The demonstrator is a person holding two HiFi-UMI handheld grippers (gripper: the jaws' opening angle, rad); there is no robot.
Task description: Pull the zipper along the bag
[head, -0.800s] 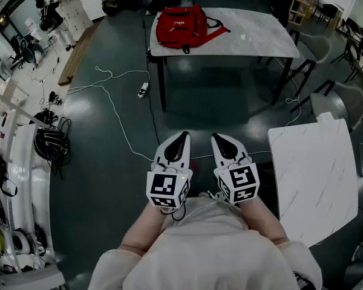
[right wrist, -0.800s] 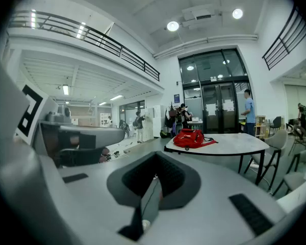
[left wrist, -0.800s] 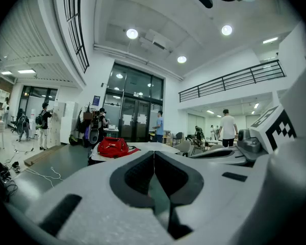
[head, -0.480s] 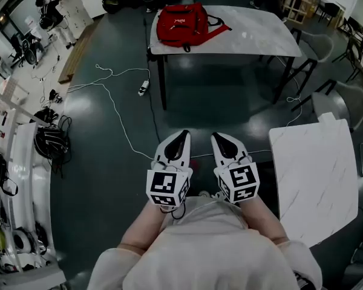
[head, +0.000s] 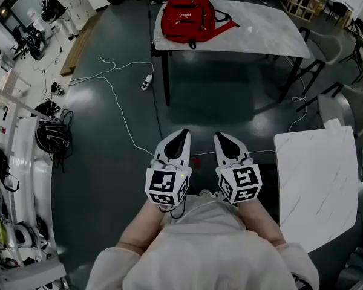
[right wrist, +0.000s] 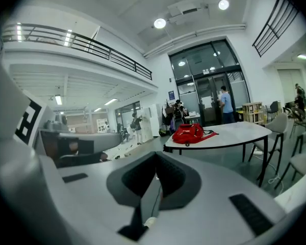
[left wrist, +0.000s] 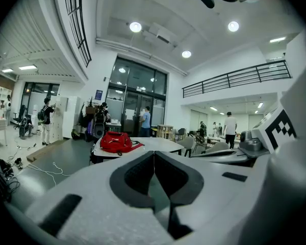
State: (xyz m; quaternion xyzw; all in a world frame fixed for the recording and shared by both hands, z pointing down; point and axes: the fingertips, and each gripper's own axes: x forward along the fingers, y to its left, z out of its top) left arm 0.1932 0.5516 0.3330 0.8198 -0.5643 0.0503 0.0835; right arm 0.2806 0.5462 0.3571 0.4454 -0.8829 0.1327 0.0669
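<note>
A red backpack (head: 189, 18) lies on the left end of a marble-topped table (head: 260, 29), far ahead of me across the dark floor. Both grippers are held close to my body, side by side, pointing toward that table. My left gripper (head: 180, 139) is shut with nothing in it. My right gripper (head: 222, 139) is also shut and empty. In the left gripper view the backpack (left wrist: 116, 142) shows small above the shut left gripper (left wrist: 154, 154). In the right gripper view the backpack (right wrist: 188, 133) sits on the table (right wrist: 234, 133) beyond the right gripper (right wrist: 156, 160).
A second white table (head: 317, 186) stands close on my right, with chairs (head: 351, 101) behind it. White cables (head: 118, 101) and a power strip (head: 146, 82) lie on the floor at left. Cluttered shelves line the left wall. People stand far off by the glass doors (left wrist: 143, 121).
The head view has shifted a little, so the table and bag sit slightly higher and further right. Both grippers keep the same shut pose in front of my body.
</note>
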